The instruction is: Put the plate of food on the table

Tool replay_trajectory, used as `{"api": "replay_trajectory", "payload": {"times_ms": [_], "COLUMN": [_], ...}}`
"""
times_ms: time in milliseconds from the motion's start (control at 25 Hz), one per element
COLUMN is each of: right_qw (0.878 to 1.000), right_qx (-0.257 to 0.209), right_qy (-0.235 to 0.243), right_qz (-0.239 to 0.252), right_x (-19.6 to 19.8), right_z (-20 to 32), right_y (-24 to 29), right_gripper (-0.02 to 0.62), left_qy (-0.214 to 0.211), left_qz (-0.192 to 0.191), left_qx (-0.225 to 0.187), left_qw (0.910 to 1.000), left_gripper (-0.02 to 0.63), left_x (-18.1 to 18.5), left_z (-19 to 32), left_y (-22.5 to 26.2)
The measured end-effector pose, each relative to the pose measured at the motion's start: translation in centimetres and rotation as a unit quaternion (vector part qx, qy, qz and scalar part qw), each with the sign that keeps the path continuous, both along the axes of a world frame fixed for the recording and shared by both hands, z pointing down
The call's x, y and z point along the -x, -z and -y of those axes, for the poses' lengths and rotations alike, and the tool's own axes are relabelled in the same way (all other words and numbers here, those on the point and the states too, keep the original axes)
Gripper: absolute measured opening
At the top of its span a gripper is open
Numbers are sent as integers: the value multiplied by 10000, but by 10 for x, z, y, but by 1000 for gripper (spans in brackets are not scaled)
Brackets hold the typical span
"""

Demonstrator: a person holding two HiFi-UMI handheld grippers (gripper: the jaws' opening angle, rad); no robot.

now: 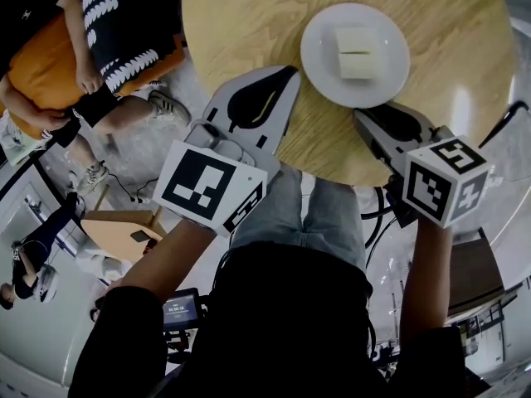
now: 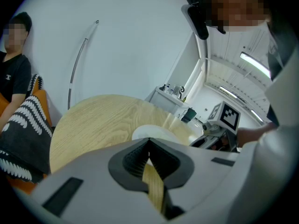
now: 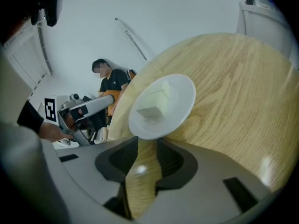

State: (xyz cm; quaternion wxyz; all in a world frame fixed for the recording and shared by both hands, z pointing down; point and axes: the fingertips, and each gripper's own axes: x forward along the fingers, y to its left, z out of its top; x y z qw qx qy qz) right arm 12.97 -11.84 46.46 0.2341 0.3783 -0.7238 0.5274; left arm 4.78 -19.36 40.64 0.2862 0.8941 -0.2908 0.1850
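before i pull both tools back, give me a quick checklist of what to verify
1. Plate flat on the table: ok.
2. Food sitting mid-plate: ok.
3. Plate well in from the table edge: ok.
4. Right tool jaws apart with nothing between them: ok.
5. Right tool tips off the plate rim: cannot tell, the rim lies right at the tips.
6. Left tool shut and empty, off to the side of the plate: ok.
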Motion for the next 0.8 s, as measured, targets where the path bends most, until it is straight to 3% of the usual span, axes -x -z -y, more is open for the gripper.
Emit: {"api": "replay_trajectory", "payload": {"times_ms": [80, 200, 560, 800], "right_qw": [9998, 9986, 9982, 9957], "right_qx": [41, 55, -59, -639], "right_qy": [-135, -277, -457, -600], "right_qz": [-117, -449, -388, -298], "right_x": [-2, -10, -14, -15], "right_z": [2, 2, -1, 12], "right_y": [-5, -13, -9, 4], "right_gripper": [121, 8, 8, 8], "left_qy": [-6, -17, -53, -64], "left_qz": [4, -5, -2, -45], "left_qx": [-1, 10, -44, -222], "left_qw": [10000, 10000, 10000, 9997], "left_gripper": [6, 6, 6, 6], "left_x": [0, -2, -7, -10], "left_z": [0, -3, -9, -2], "left_y": [-2, -3, 6, 10]}}
